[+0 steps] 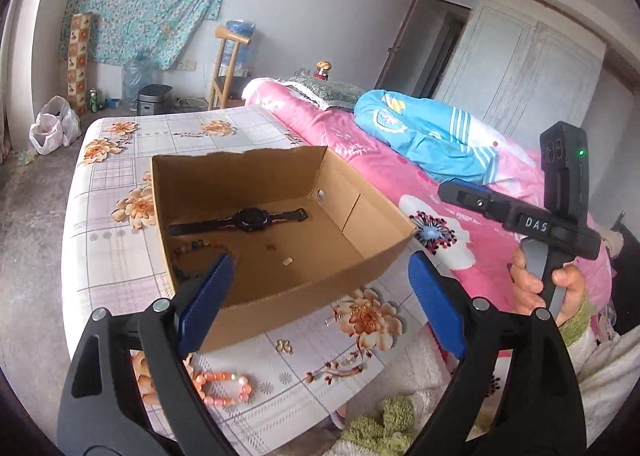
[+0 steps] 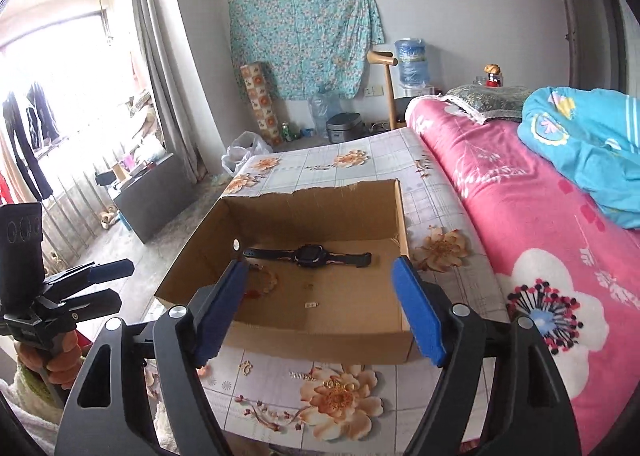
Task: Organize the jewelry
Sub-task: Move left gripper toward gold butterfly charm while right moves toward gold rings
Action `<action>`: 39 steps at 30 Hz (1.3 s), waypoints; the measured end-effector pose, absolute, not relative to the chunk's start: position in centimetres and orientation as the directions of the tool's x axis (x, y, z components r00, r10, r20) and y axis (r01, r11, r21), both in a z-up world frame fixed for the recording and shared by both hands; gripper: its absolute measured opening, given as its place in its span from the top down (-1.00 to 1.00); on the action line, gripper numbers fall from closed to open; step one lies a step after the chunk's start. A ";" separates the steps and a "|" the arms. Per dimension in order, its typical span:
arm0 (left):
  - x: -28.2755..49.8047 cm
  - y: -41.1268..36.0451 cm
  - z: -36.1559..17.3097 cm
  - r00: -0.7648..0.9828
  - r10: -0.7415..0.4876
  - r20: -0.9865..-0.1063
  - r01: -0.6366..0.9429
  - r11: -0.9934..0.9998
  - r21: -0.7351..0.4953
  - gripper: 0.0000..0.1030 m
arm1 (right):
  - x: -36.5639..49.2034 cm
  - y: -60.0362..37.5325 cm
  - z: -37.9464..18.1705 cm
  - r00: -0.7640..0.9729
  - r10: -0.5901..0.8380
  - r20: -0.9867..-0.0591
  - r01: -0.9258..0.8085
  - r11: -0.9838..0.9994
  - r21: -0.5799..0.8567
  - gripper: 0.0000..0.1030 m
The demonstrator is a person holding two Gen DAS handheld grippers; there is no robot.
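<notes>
I hold both grippers above the bed, in front of the cardboard box [image 1: 280, 223]. My left gripper [image 1: 320, 288] is wide apart and holds nothing; my right gripper [image 2: 320, 296] too. A black watch [image 2: 306, 256] lies inside the box. An orange bead bracelet [image 1: 224, 388] lies on the flowered sheet [image 1: 120, 256] before it.

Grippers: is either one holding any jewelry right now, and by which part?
Nothing is held. The left gripper and right gripper are open and empty above the cardboard box.
</notes>
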State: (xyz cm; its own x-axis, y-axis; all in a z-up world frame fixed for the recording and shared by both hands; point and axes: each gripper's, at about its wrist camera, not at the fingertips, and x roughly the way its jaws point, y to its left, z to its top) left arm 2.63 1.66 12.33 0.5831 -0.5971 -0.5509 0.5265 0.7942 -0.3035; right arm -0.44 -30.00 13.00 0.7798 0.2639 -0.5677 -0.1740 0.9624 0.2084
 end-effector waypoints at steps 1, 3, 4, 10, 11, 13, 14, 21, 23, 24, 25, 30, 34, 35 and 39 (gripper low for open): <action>2.0 1.7 11.7 0.588 -0.583 -0.560 0.518 0.804 -0.293 -0.70 | -1.2 -30.1 12.6 0.775 0.265 -0.574 -0.167 0.962 0.218 -0.44; 1.4 1.7 9.8 0.585 -0.548 -0.597 0.482 0.828 -0.287 -0.71 | -2.2 -30.3 11.5 0.759 0.265 -0.595 -0.145 0.959 0.243 -0.44; 1.3 1.7 8.7 0.578 -0.536 -0.616 0.459 0.837 -0.298 -0.71 | -2.5 -30.5 10.6 0.746 0.272 -0.608 -0.130 0.955 0.267 -0.45; 1.6 -0.2 1.8 0.516 -0.444 -0.733 0.350 0.890 -0.293 -0.71 | -2.3 -29.7 2.5 0.574 0.179 -0.799 0.028 0.971 0.238 -0.45; 1.5 -0.7 0.8 0.505 -0.429 -0.749 0.348 0.895 -0.278 -0.71 | -2.3 -29.3 1.1 0.538 0.175 -0.824 0.027 0.974 0.225 -0.45; 1.4 -1.9 -0.6 0.482 -0.414 -0.772 0.361 0.897 -0.256 -0.71 | -2.3 -28.6 -0.7 0.492 0.152 -0.857 0.031 0.981 0.192 -0.45; 1.4 -2.5 -1.0 0.472 -0.403 -0.784 0.368 0.898 -0.240 -0.71 | -2.5 -28.5 -1.4 0.483 0.144 -0.864 0.033 0.983 0.183 -0.45; 2.0 -5.7 -3.1 0.438 -0.331 -0.836 0.404 0.903 -0.146 -0.71 | -1.9 -28.0 -3.9 0.469 0.069 -0.880 0.013 0.996 0.085 -0.45; 2.0 -6.1 -3.5 0.453 -0.305 -0.838 0.406 0.907 -0.111 -0.71 | -1.7 -27.7 -4.3 0.480 0.032 -0.877 -0.002 0.999 0.036 -0.49; 2.0 -6.3 -3.5 0.457 -0.290 -0.841 0.410 0.908 -0.090 -0.71 | -1.6 -27.4 -4.4 0.488 0.024 -0.872 -0.011 1.000 0.022 -0.56; 2.1 -6.6 -3.6 0.459 -0.274 -0.845 0.414 0.908 -0.069 -0.72 | -1.5 -27.2 -4.6 0.492 0.015 -0.870 -0.019 1.000 0.006 -0.59; 2.3 -7.5 -4.0 0.459 -0.224 -0.860 0.434 0.901 -0.002 -0.84 | -1.4 -26.5 -5.1 0.508 0.005 -0.861 -0.045 0.999 -0.021 -0.87; 2.6 -7.7 -4.0 0.453 -0.215 -0.865 0.431 0.902 0.001 -0.84 | -1.6 -26.6 -4.8 0.513 0.007 -0.858 -0.042 0.999 -0.017 -0.88; 2.6 -7.7 -4.0 0.452 -0.214 -0.866 0.430 0.903 0.002 -0.84 | -1.5 -26.7 -4.8 0.515 0.008 -0.857 -0.041 0.999 -0.016 -0.88; 2.6 -7.8 -4.0 0.451 -0.204 -0.869 0.419 0.908 0.005 -0.86 | -1.2 -26.9 -4.7 0.527 0.006 -0.850 -0.039 0.999 -0.017 -0.88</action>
State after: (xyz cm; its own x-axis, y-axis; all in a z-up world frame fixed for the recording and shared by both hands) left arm 2.57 -7.78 -3.98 0.4514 -0.2037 -0.8687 0.4193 0.9078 0.0050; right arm -1.15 -26.94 -4.73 0.5265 0.0062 -0.8501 -0.0388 0.9991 -0.0167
